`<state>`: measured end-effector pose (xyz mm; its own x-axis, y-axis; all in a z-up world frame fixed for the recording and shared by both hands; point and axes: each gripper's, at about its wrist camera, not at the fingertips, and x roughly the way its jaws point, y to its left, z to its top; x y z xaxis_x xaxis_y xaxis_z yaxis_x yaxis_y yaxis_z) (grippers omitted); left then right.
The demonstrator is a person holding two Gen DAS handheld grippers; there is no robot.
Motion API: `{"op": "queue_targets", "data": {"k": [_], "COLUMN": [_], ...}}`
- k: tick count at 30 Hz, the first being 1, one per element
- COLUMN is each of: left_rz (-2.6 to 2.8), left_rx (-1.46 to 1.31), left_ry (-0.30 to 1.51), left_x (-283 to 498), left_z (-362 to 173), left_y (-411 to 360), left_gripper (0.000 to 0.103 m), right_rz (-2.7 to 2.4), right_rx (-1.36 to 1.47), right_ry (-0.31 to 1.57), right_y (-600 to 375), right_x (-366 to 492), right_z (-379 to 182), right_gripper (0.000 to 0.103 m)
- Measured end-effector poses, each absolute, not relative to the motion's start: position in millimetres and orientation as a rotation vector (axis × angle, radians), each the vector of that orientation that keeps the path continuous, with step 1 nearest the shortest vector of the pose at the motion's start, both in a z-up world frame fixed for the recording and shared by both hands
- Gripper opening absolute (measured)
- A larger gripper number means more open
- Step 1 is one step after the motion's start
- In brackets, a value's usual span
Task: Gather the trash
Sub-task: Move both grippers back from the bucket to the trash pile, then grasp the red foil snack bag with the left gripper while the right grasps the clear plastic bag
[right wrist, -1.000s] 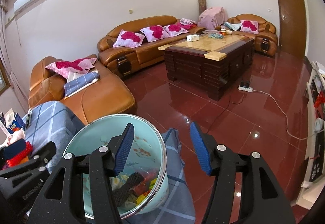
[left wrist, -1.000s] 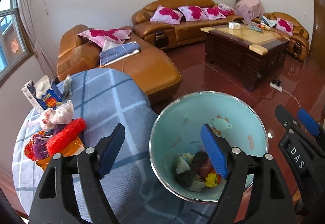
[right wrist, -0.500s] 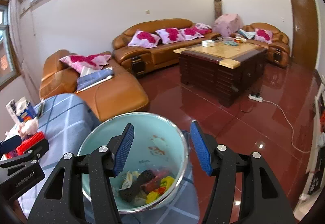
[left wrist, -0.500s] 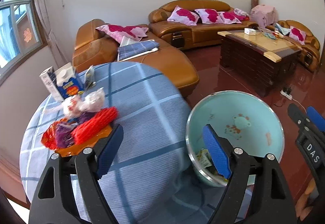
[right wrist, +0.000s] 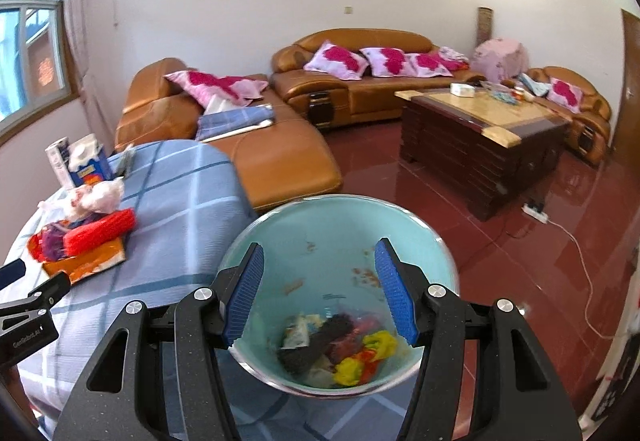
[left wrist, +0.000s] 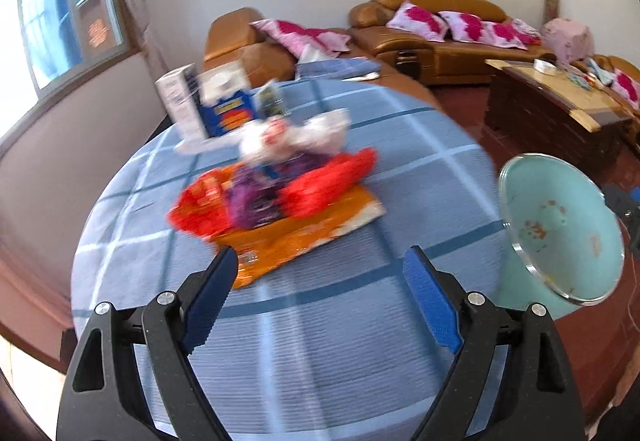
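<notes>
blue checked tablecloth (left wrist: 360,341); mint bowl (right wrist: 320,225); red net (left wrist: 328,181).

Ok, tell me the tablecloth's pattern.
Blue tablecloth with light and dark grid stripes; clearest in the right wrist view.

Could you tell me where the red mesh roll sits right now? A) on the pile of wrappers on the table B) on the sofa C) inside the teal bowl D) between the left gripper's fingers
A: the red mesh roll lies on the wrapper pile on the table, apart from the bowl and the left gripper.
</notes>
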<state>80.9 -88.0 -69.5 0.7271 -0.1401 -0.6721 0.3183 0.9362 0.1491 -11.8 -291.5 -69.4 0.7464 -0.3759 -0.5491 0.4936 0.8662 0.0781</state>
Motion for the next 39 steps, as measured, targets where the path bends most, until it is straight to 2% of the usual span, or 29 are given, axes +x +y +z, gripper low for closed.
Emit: {"op": "queue_targets", "data": {"k": [14, 27, 28, 33, 37, 39], "left_rz": [-0.092, -0.166, -0.178, -0.212, -0.226, -0.227], "left_rx": [0.144, 0.125, 0.127, 0.103, 0.089, 0.084], "left_ry": [0.733, 0.790, 0.799, 0.852, 0.846, 0.852], "left_x": [145, 214, 216, 226, 225, 227], "left_z": [-59, -73, -76, -91, -92, -94], "left_y": [19, -9, -12, -13, -11, -11], "left_gripper": [0.083, 0.081, 0.079, 0.052, 0.042, 0.034], "right_rz": [-0.305, -0.233, -0.229, -0.197, -0.153, -0.136], "right_rx": [0.168, 0.128, 0.131, 0.143, 0.185, 0.209], "right_ry": [0.581, 0.610, 0.612, 0.612, 0.641, 0.657], "right_y": [-222, -192, -192, -188, -186, -184], "right_x": [63, 110, 112, 134, 156, 168], "right_z": [-56, -50, -50, -47, -49, -52], "right_gripper": [0.058, 0.058, 0.058, 0.058, 0.058, 0.058]}}
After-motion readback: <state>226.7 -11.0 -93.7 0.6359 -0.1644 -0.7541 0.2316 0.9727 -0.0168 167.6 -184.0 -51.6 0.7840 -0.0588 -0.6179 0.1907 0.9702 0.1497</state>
